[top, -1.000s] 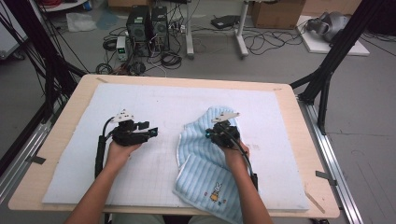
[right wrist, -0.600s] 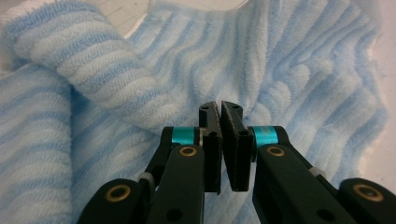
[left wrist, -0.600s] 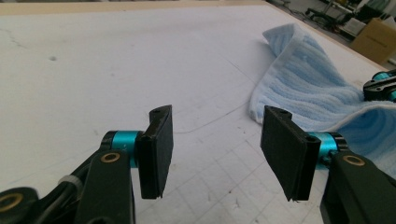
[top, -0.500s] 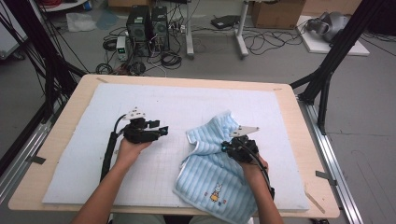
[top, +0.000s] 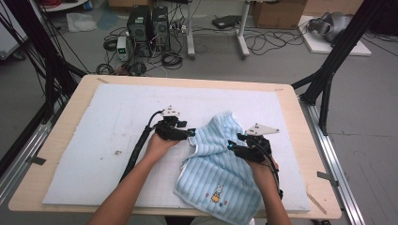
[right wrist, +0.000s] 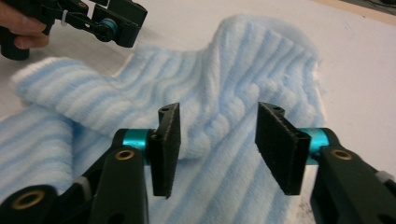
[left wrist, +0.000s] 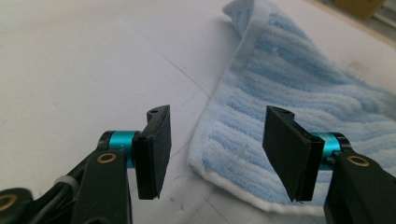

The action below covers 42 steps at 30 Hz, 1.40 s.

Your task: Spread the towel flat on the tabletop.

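A light blue striped towel (top: 220, 164) lies crumpled on the white mat, with a small cartoon patch near its front edge. My left gripper (top: 187, 133) is open at the towel's left border; in the left gripper view the white hem of the towel (left wrist: 289, 116) lies just ahead between the jaws of the left gripper (left wrist: 217, 149). My right gripper (top: 233, 146) is open over the towel's right part. In the right gripper view a raised fold of the towel (right wrist: 219, 107) lies between the jaws of the right gripper (right wrist: 217, 149), and the left gripper (right wrist: 114, 25) appears at top left.
The white mat (top: 108, 122) covers most of the wooden table (top: 61, 117). Black frame posts (top: 328, 70) stand at the table's far corners. Computers and cables (top: 150, 28) sit on the floor beyond the far edge.
The left gripper has moved right up to the towel's left edge. The right gripper has moved right and toward me and let go of the towel, which has spread wider.
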Each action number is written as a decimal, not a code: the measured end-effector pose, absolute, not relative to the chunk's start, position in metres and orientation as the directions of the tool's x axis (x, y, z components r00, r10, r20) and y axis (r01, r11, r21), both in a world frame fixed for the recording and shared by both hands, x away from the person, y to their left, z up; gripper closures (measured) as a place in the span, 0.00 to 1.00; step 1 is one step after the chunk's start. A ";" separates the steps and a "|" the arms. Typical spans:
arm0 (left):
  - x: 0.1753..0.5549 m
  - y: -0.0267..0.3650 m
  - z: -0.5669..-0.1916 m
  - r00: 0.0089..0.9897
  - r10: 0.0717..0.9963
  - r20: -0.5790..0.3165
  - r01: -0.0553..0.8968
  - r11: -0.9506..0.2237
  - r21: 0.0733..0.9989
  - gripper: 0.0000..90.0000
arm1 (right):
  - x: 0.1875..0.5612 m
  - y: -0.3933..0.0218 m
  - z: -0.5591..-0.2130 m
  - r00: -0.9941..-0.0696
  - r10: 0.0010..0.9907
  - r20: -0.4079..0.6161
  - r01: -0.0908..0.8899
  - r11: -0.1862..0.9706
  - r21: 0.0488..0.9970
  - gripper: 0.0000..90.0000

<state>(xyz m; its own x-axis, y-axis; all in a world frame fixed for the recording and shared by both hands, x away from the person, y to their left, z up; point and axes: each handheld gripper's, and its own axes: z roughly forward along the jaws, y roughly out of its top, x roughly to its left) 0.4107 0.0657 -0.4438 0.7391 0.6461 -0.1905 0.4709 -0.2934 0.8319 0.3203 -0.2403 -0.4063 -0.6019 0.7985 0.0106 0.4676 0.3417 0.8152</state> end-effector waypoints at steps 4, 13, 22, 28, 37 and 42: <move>0.413 0.058 -0.448 0.740 0.656 -0.144 0.477 -0.362 0.801 0.47 | 0.318 -0.247 -0.408 -0.569 0.822 0.006 0.479 0.326 0.815 0.45; 0.406 0.050 -0.448 0.776 0.630 -0.024 0.403 -0.466 0.788 0.87 | 0.317 -0.255 -0.411 -0.540 0.841 0.011 0.490 0.304 0.817 0.44; 0.415 0.085 -0.442 0.711 0.698 -0.079 0.472 -0.391 0.790 0.94 | 0.319 -0.253 -0.412 -0.540 0.842 0.014 0.498 0.306 0.812 0.44; 0.424 0.128 -0.436 0.642 0.757 -0.126 0.514 -0.302 0.803 0.94 | 0.321 -0.246 -0.411 -0.553 0.833 0.016 0.496 0.314 0.810 0.44; 0.436 0.168 -0.439 0.568 0.801 -0.192 0.558 -0.203 0.805 0.94 | 0.326 -0.235 -0.410 -0.571 0.821 0.017 0.489 0.323 0.810 0.44; 0.440 0.182 -0.439 0.553 0.814 -0.178 0.557 -0.202 0.806 0.94 | 0.329 -0.235 -0.410 -0.575 0.818 0.019 0.487 0.323 0.811 0.44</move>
